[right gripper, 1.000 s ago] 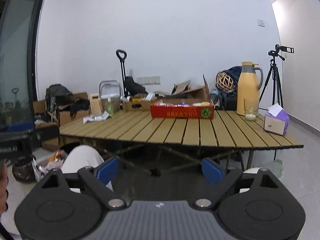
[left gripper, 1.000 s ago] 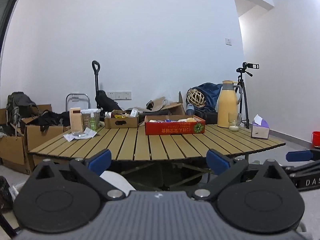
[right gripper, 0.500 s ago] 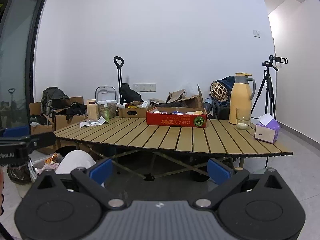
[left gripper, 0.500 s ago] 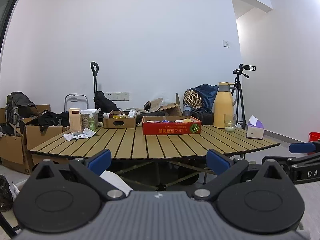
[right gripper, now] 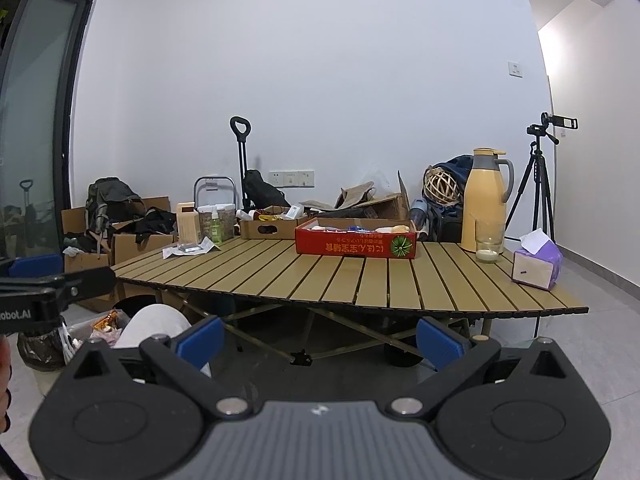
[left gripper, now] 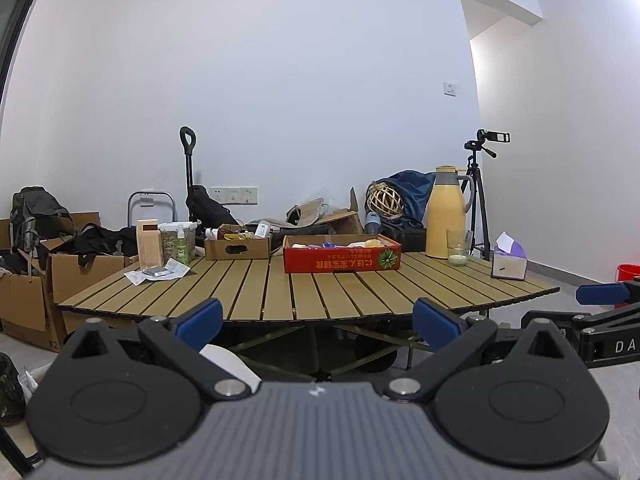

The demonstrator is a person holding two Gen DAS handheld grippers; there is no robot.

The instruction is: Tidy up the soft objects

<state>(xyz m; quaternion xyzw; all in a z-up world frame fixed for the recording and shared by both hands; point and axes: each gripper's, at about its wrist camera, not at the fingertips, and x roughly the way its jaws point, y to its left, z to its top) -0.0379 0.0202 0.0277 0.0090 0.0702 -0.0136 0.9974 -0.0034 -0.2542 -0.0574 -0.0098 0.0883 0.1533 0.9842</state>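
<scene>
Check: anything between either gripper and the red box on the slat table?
Nothing visible. Both the left gripper and right gripper are open, short of the table's near edge. Bare slats run up to the red box; glass and tissue box sit off right.
</scene>
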